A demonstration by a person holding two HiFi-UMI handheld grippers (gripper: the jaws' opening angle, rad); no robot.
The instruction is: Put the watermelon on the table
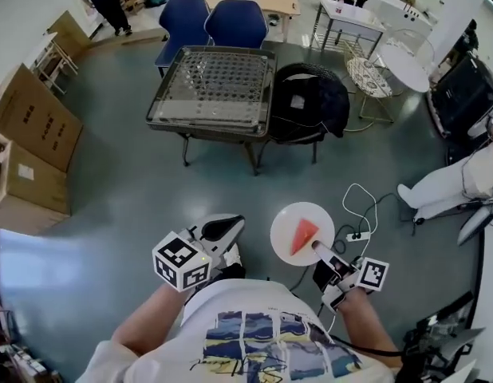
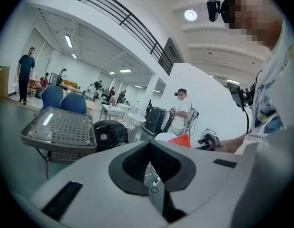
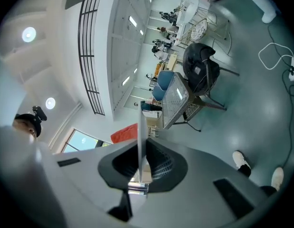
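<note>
A red watermelon wedge (image 1: 302, 235) lies on a small white round plate (image 1: 285, 220). My right gripper (image 1: 320, 250) is shut on the plate's near rim and holds it above the grey floor. In the right gripper view the plate (image 3: 139, 127) shows as a thin white edge between the jaws, with the wedge (image 3: 124, 133) to its left. My left gripper (image 1: 226, 227) hangs beside the plate, shut and holding nothing (image 2: 149, 148). It sees the wedge (image 2: 180, 140) off to its right. The table (image 1: 211, 122) with a perforated top stands well ahead (image 2: 61, 127).
A black chair with a dark bag (image 1: 310, 102) stands right of the table and two blue chairs (image 1: 211, 18) behind it. Cardboard boxes (image 1: 31, 134) line the left. A white cable and power strip (image 1: 358, 234) lie on the floor by the plate. A seated person's legs (image 1: 458, 183) are at the right.
</note>
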